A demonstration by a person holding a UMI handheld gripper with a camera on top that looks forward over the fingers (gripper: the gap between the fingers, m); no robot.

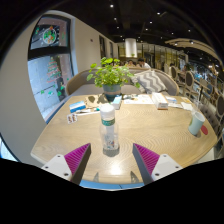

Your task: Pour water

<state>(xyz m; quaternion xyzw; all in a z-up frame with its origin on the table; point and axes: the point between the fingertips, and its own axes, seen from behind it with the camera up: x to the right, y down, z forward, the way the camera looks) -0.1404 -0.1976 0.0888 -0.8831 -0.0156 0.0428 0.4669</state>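
Observation:
A clear plastic water bottle (109, 130) with a teal cap and a label stands upright on the wooden table (60, 130), just ahead of my fingers and centred between them. My gripper (111, 160) is open, its magenta pads (76, 156) spread wide on either side, nothing touching them. A pale cup (197, 124) stands on the table to the right, beyond the right finger.
A potted green plant (110, 76) stands at the table's far end, with books and papers (78, 106) left of it and more papers (170, 102) to the right. Chairs and a café interior lie beyond. The table's near edge (110, 181) runs just under my fingers.

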